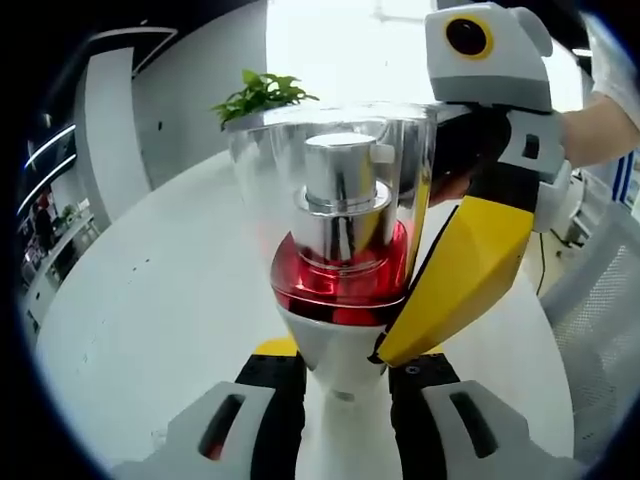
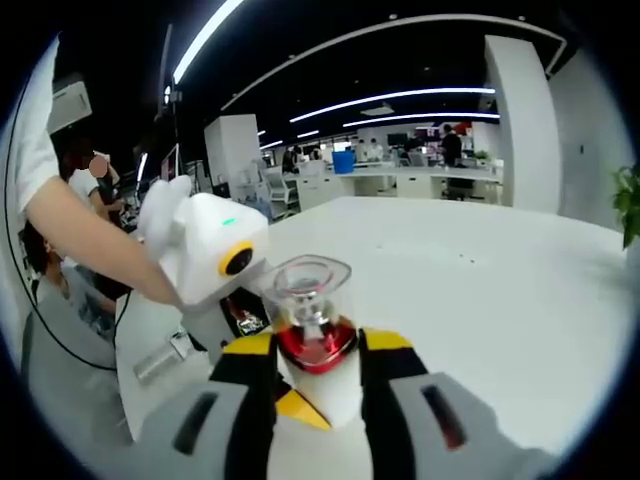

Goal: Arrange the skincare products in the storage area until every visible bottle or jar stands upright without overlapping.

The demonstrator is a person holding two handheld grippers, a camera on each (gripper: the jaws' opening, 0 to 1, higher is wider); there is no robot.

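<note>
Both my left gripper [image 1: 345, 385] and right gripper [image 2: 318, 385] clamp one pump bottle [image 1: 340, 250]; opposing pulls could topple it.

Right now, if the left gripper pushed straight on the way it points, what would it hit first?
The pump bottle, red-banded under a clear cap, already sits between the left gripper's jaws. Just beside it comes the right gripper.

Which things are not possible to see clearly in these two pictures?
- Left gripper view: the bottle base, hidden between the left hand-held gripper jaws; the right hand-held gripper covers its side.
- Right gripper view: the bottle bottom, behind the right hand-held gripper.
- Other skincare products: cannot tell.
</note>
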